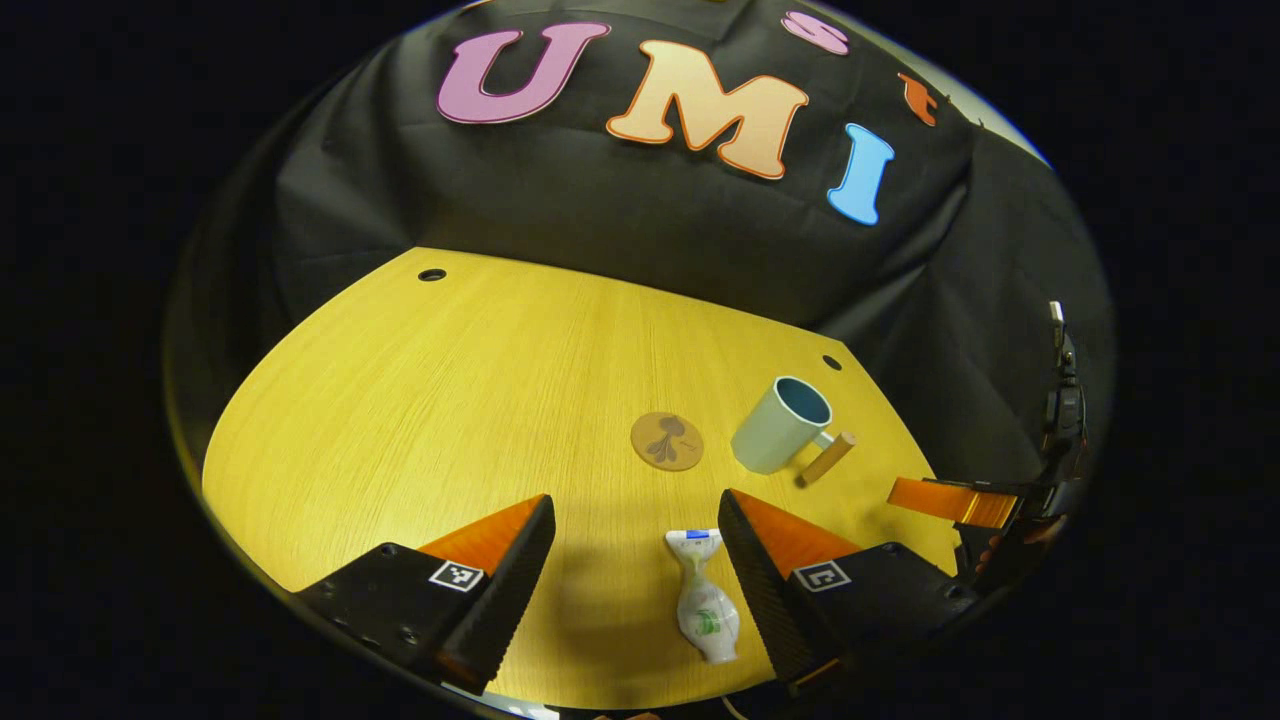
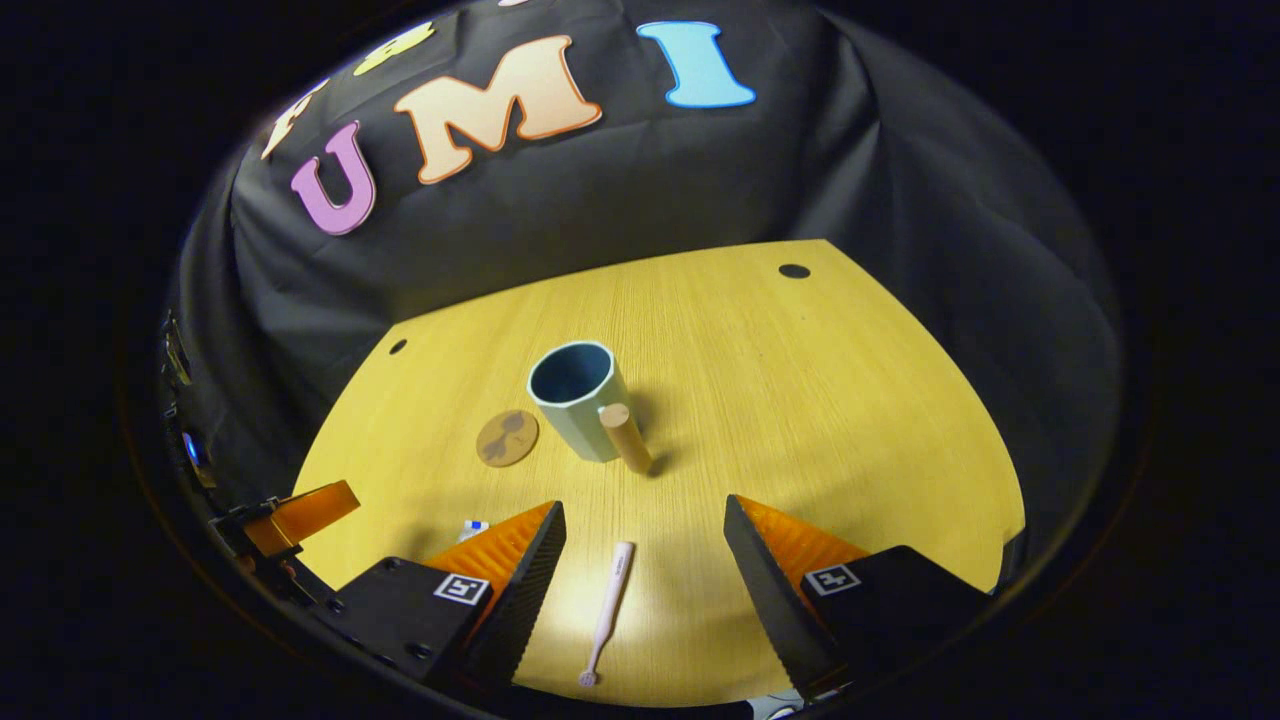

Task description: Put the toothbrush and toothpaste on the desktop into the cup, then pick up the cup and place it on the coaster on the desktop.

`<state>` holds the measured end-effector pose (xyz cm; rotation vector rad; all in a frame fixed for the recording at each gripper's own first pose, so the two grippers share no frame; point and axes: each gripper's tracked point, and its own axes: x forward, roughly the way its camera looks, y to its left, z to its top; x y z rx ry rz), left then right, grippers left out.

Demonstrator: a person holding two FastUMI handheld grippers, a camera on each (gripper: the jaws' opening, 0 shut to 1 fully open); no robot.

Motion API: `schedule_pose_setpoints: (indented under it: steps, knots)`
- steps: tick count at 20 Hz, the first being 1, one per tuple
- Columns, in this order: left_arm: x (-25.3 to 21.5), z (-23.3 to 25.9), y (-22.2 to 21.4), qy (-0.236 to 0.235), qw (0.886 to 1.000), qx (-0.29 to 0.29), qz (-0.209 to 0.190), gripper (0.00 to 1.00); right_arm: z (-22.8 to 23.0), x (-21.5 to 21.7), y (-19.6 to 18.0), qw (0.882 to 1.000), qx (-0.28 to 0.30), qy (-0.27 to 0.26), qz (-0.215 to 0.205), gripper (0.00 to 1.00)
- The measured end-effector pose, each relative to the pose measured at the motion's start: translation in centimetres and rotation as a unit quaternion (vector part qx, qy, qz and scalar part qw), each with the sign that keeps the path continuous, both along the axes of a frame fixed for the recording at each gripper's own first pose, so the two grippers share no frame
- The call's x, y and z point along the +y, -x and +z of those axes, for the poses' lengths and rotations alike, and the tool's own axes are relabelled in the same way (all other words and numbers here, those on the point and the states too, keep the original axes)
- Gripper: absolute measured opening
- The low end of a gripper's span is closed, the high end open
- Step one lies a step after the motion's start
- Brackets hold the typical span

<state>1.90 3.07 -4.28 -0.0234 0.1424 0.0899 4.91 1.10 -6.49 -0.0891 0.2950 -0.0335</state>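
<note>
A white toothpaste tube (image 1: 705, 600) lies on the yellow desktop (image 1: 450, 400) between my left gripper's (image 1: 636, 525) open fingers, close to the right finger. Its cap end (image 2: 473, 526) peeks out beside my right gripper's left finger. A pale pink toothbrush (image 2: 608, 610) lies on the wood between the open fingers of my right gripper (image 2: 645, 525). Farther off stands the pale green cup (image 1: 781, 424) (image 2: 575, 397) with a wooden handle (image 1: 826, 459) (image 2: 626, 437). The round brown coaster (image 1: 667, 441) (image 2: 507, 438) lies just left of the cup. Neither gripper touches anything.
The other gripper's orange finger (image 1: 952, 500) shows at the right in the left gripper view, and at the left (image 2: 305, 510) in the right gripper view. Small dark holes (image 1: 432, 274) (image 2: 794, 270) mark the desk's far corners. Black cloth hangs behind the desk.
</note>
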Motion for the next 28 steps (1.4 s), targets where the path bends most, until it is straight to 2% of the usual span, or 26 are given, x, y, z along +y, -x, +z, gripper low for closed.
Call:
schedule_pose_setpoints:
  steps: [5,6,7,8,10,11,12,13,14,15,17,18,19,22,23,24,26,27,28]
  knots:
    - [1.6,-0.8,0.0,0.009,1.000,0.012,0.027,0.96,-4.1,0.3,-1.6,0.997,0.077,0.008,-0.013,0.98]
    - [1.9,-0.9,0.1,0.012,0.999,0.016,0.031,0.96,-4.7,0.3,-1.9,0.996,0.089,0.009,-0.016,0.97]
    - [2.2,-1.3,0.2,0.013,0.999,0.020,0.035,0.96,-5.5,0.2,-2.1,0.994,0.102,0.012,-0.022,0.89]
    - [2.5,-1.5,0.3,0.013,0.999,0.026,0.042,0.95,-6.1,0.2,-2.4,0.993,0.113,0.014,-0.024,0.96]
    - [3.3,-2.1,0.7,0.015,0.998,0.036,0.051,0.96,-7.2,0.5,-2.6,0.991,0.133,0.013,-0.028,0.83]
    - [3.6,-2.6,0.9,0.016,0.998,0.042,0.054,0.96,-7.7,0.6,-2.7,0.989,0.142,0.010,-0.030,0.90]
    - [4.0,-2.8,1.2,0.018,0.997,0.047,0.058,0.96,-8.1,0.9,-2.9,0.988,0.149,0.007,-0.031,0.84]
    - [4.4,-3.1,1.4,0.020,0.996,0.051,0.063,0.96,-8.5,0.9,-2.9,0.987,0.157,0.005,-0.033,0.73]
    - [4.9,-3.3,1.5,0.024,0.996,0.055,0.068,0.96,-8.8,1.0,-3.1,0.986,0.164,0.003,-0.037,0.72]
    - [5.2,-3.5,1.7,0.028,0.995,0.056,0.072,0.96,-8.9,1.0,-3.2,0.985,0.167,0.001,-0.040,0.61]
    - [5.8,-3.7,1.7,0.036,0.995,0.059,0.077,0.96,-9.3,1.1,-3.3,0.983,0.176,0.000,-0.044,0.54]
    - [6.0,-3.8,1.7,0.037,0.994,0.061,0.080,0.96,-9.6,1.1,-3.4,0.982,0.181,0.001,-0.046,0.56]
    - [6.2,-3.9,1.7,0.036,0.994,0.063,0.081,0.96,-9.9,1.1,-3.5,0.981,0.186,0.003,-0.047,0.45]
    - [6.2,-3.9,1.4,0.034,0.994,0.068,0.075,0.96,-10.7,1.1,-3.4,0.977,0.205,0.012,-0.055,0.43]
    - [6.1,-3.9,1.2,0.033,0.994,0.070,0.072,0.96,-11.2,0.9,-3.3,0.975,0.212,0.017,-0.060,0.52]
    - [5.9,-3.9,1.2,0.032,0.995,0.071,0.070,0.96,-11.0,0.8,-3.1,0.974,0.216,0.020,-0.063,0.52]
    - [5.8,-3.8,1.2,0.028,0.995,0.074,0.065,0.96,-11.9,0.8,-3.1,0.971,0.230,0.026,-0.063,0.33]
    - [5.7,-3.9,1.1,0.026,0.995,0.077,0.062,0.96,-11.7,1.0,-3.1,0.971,0.228,0.032,-0.061,0.36]
    - [5.6,-4.0,1.0,0.024,0.995,0.078,0.060,0.96,-11.8,0.8,-3.1,0.970,0.233,0.040,-0.063,0.28]
